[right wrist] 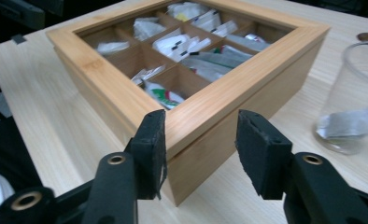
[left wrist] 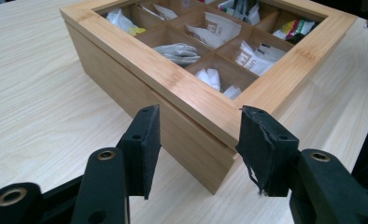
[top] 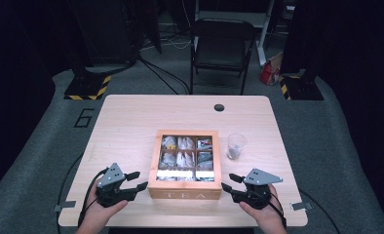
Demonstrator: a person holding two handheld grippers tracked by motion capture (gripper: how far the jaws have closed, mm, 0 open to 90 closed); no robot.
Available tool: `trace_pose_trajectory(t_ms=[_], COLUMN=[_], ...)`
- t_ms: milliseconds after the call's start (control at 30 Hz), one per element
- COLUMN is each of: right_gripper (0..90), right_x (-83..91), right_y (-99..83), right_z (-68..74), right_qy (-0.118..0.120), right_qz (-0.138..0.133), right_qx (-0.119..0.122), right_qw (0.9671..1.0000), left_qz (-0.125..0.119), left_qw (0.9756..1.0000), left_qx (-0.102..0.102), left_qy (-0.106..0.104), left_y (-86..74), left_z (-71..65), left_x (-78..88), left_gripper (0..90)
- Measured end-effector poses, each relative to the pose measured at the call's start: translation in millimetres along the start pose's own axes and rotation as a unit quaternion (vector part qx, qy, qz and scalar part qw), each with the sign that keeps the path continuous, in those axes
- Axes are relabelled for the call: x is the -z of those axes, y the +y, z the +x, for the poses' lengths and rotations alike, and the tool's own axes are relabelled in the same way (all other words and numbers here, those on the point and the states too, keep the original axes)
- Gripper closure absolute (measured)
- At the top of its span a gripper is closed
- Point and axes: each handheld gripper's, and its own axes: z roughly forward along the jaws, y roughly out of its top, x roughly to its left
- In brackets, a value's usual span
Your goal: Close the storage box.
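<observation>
A wooden tea box [top: 185, 195] marked TEA stands at the table's front middle, its framed window lid down over compartments of tea bags [left wrist: 217, 30]. My left gripper [top: 140, 179] is at the box's front left corner. In the left gripper view that corner [left wrist: 219, 168] sits between the open jaws of the left gripper [left wrist: 198, 140]. My right gripper [top: 229, 182] is at the front right corner. In the right gripper view the right gripper [right wrist: 201, 140] is open around that corner [right wrist: 191, 163], the pads not pressing on the wood.
A clear plastic cup [top: 236, 145] with a crumpled wrapper inside stands just right of the box and close to my right gripper's path [right wrist: 355, 107]. A cable hole [top: 219, 107] is near the table's far edge. A black folding chair [top: 221, 48] stands beyond the table.
</observation>
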Motion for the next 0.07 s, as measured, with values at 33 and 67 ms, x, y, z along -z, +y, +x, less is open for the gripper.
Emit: trace_pose_trajectory(t_ms=[33,67], right_gripper=[49.4,49.0], right_x=[0.8,1.0], right_y=[-0.6,-1.8], right_z=[-1.4,-2.8], right_qy=[-0.004,-0.007], right_qz=[0.000,0.000], right_qx=[-0.003,-0.005], right_qw=[1.0000,1.0000], left_qz=[0.002,-0.002], left_qw=[1.0000,1.0000], left_qx=[0.002,0.005], left_qy=[0.001,0.003], left_y=[-0.4,-1.0], left_z=[1.3,2.1], left_x=[0.5,0.3], left_gripper=[48.1,48.1])
